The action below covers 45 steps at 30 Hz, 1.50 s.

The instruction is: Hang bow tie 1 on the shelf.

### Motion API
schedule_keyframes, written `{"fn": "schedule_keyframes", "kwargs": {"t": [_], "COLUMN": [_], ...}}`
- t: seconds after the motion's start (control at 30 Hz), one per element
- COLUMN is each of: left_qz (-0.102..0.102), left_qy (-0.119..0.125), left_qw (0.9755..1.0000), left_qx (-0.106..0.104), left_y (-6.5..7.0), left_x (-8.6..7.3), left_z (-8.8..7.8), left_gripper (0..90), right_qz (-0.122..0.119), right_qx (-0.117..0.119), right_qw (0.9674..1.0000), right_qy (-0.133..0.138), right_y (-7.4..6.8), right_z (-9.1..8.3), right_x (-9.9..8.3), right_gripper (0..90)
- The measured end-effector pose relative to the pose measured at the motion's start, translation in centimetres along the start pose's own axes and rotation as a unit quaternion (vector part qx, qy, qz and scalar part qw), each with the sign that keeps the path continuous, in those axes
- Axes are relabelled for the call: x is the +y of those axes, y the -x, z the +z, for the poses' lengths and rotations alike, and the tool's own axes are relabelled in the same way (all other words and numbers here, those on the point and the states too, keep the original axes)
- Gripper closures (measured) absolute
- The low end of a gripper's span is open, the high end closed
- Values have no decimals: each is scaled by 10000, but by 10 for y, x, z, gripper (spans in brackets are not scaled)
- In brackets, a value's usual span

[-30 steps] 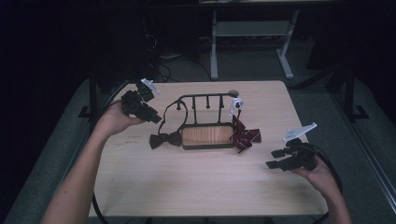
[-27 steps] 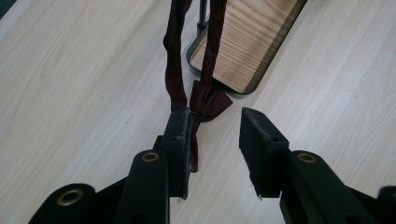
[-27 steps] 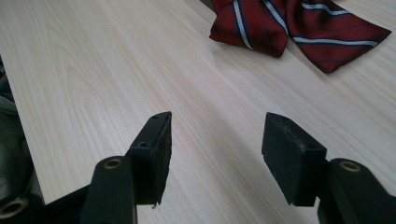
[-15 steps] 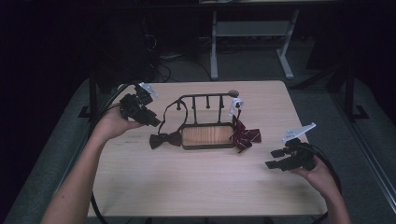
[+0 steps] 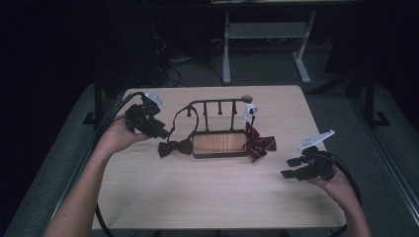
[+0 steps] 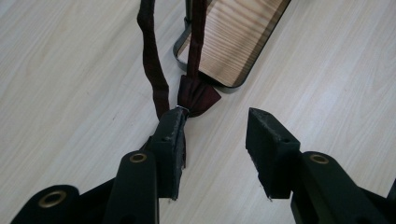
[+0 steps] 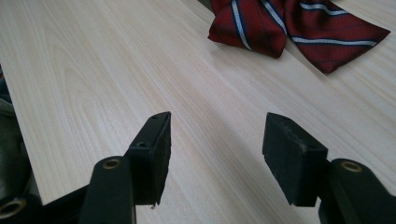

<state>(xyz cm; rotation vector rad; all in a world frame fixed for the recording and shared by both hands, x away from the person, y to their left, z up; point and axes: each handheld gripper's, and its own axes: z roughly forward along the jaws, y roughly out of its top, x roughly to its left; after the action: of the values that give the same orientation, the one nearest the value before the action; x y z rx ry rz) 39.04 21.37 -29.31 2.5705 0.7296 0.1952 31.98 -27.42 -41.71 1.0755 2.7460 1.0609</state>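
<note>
Since the left gripper [image 6: 212, 135] has just been opening and its jaws now stand apart off the dark bow tie [image 5: 174, 147], lying on the table [image 5: 207, 197] beside the rack [image 5: 219, 143], lift away slowly so the strap [image 6: 152, 60] stays hooked there.

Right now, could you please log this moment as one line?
left hand-held gripper: just opening, off dark bow tie | right hand-held gripper: open, empty

No writing, label, brand, number or sign can be read anywhere; the white tag on the rack is too small.
</note>
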Motion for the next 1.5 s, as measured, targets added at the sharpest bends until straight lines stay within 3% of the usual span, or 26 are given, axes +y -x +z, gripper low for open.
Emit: {"fn": "schedule_keyframes", "kwargs": {"t": [1.1,1.5], "left_qz": [-13,-142], "left_qy": [211,324], "left_qw": [9998,9993], "left_qx": [-34,-87], "left_y": [17,20], "left_x": [-29,-44], "left_z": [12,24], "left_gripper": [478,435], "right_qz": [36,65], "right_qx": [-75,-84], "right_qw": [10000,9999], "right_qy": [1,-15], "right_y": [0,1], "right_z": [3,3], "right_x": [-1,-2], "right_gripper": [415,415]}}
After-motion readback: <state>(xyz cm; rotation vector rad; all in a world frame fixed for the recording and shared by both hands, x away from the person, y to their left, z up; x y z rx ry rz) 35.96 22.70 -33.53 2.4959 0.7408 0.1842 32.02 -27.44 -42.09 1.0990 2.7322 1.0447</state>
